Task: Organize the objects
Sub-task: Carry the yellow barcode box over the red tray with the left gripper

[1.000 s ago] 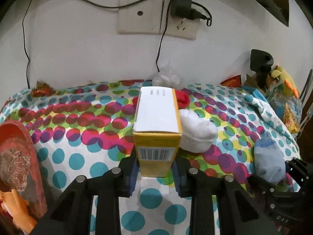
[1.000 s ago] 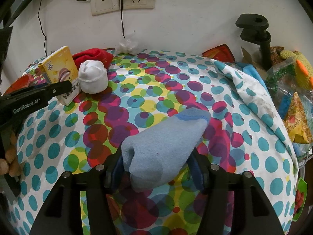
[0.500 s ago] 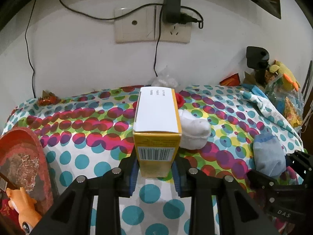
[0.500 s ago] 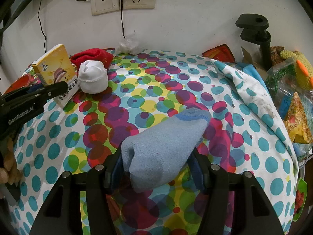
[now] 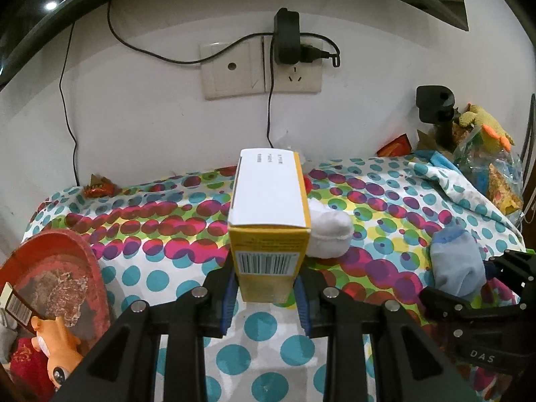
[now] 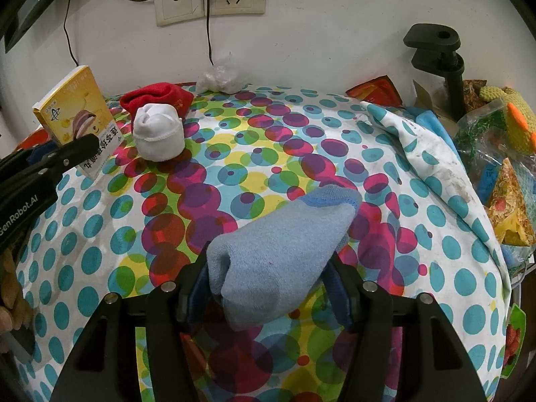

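Note:
A yellow box [image 5: 268,201] with a white top and a barcode stands upright between the pads of my left gripper [image 5: 266,284], which is shut on its lower end. The right wrist view shows the same box [image 6: 77,114] at the far left, lifted off the dotted cloth. My right gripper [image 6: 268,274] is closed around a rolled light-blue sock [image 6: 284,234] that rests on the cloth; both pads touch its sides. That sock [image 5: 455,261] also shows at the right of the left wrist view. A white rolled sock [image 6: 159,134] and a red sock [image 6: 157,95] lie near the wall.
The dotted tablecloth [image 6: 234,174] has a raised fold [image 6: 418,144] at the right. Snack bags [image 6: 502,184], a knitted toy and a black clamp [image 6: 449,67] crowd the right edge. A red bag [image 5: 50,268] and an orange toy [image 5: 57,341] sit at the left. Crumpled plastic [image 6: 219,78] lies by the wall.
My left gripper has lifted the yellow box and drawn it back from the white sock, leftward in the right wrist view. The right gripper and blue sock have stayed in place.

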`<control>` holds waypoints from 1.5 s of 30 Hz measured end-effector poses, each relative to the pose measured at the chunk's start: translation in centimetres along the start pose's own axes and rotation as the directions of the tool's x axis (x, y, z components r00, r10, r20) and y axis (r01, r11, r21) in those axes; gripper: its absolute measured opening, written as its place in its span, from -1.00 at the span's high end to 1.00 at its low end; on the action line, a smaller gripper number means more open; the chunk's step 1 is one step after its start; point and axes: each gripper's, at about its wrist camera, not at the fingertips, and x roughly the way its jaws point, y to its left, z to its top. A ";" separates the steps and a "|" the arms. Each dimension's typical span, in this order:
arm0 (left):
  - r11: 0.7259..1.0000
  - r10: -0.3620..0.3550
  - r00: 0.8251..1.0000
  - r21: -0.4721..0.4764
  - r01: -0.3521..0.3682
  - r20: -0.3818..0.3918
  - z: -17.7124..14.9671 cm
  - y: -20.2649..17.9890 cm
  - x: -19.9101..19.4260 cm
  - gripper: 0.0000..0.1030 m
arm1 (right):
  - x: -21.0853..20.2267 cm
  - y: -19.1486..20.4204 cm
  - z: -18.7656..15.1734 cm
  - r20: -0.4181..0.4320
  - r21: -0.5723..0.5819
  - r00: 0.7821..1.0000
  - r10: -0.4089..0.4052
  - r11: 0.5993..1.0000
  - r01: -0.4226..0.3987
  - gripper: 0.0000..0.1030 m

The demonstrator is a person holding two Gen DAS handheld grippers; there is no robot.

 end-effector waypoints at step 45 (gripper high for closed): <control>0.998 0.056 0.998 0.016 -0.056 -0.014 -0.6 0.6 -3.7 0.41 | 0.0 0.2 0.2 -0.002 0.001 1.000 -0.003 1.000 0.003 -0.15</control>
